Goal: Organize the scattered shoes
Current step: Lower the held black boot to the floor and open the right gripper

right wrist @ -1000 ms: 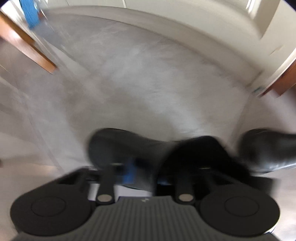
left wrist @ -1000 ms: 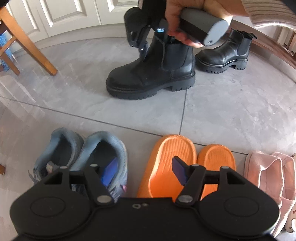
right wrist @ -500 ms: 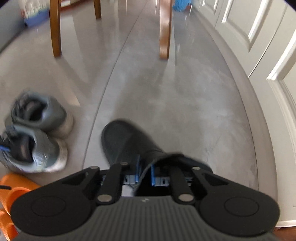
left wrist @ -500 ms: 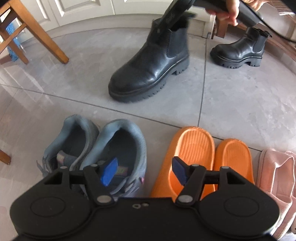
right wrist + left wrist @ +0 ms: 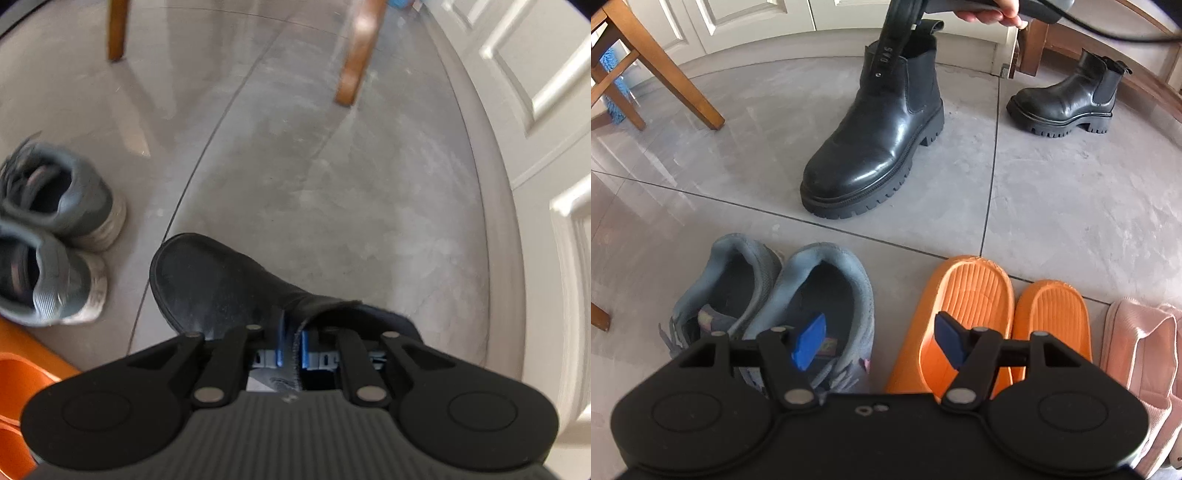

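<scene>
Right gripper [image 5: 291, 349] clamped on black boot [image 5: 879, 147] collar, left gripper [image 5: 877, 341] open idle; keep sole level, set boot at 12 o'clock of grey sneakers [image 5: 775, 306]

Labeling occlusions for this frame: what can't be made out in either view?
- Left wrist: pink shoes cut off by the right edge.
- Left wrist: grey sneakers, toes hidden behind the left hand-held gripper.
- Right wrist: held black boot, heel hidden under the right hand-held gripper.
- Right wrist: orange slides cropped at left.
</scene>
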The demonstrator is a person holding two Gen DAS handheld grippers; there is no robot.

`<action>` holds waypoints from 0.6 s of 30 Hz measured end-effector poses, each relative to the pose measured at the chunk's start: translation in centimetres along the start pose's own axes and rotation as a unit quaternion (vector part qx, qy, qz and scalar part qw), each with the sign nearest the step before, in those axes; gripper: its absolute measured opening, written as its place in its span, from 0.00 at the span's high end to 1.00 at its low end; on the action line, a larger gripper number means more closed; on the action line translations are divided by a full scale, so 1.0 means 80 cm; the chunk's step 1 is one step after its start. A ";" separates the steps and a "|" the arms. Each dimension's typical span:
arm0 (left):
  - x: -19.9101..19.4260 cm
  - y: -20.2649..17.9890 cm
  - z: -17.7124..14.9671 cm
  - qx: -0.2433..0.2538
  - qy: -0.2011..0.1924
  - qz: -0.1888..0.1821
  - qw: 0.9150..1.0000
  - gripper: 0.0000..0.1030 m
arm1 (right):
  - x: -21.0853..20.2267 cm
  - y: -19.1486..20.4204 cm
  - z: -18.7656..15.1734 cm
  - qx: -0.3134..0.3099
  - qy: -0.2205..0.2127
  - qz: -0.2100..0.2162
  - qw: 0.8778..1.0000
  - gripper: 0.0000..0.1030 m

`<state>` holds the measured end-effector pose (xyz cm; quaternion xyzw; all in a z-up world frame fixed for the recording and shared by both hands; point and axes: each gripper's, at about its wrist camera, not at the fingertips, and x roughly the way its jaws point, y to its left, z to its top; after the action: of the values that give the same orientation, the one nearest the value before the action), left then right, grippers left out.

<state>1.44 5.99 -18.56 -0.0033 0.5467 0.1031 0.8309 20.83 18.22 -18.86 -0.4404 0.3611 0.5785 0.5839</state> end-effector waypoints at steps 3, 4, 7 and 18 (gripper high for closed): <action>-0.006 0.000 -0.001 0.000 -0.008 0.000 1.000 0.37 | -0.001 0.005 -0.002 -0.011 0.002 -0.001 1.000 0.90; -0.008 0.001 -0.002 0.000 -0.008 -0.001 1.000 0.37 | -0.005 0.006 -0.008 -0.016 0.005 0.006 1.000 0.91; -0.007 0.005 -0.005 -0.005 -0.004 0.001 1.000 0.37 | -0.016 0.007 -0.031 -0.039 0.023 0.026 0.999 0.94; -0.004 0.014 -0.007 -0.014 0.004 0.008 1.000 0.37 | -0.028 0.026 -0.059 -0.094 0.076 0.036 0.992 0.94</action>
<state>0.58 6.99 -18.40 -0.0106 0.5483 0.1175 0.8279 19.00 12.93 -18.66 -0.5229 0.3639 0.5954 0.4895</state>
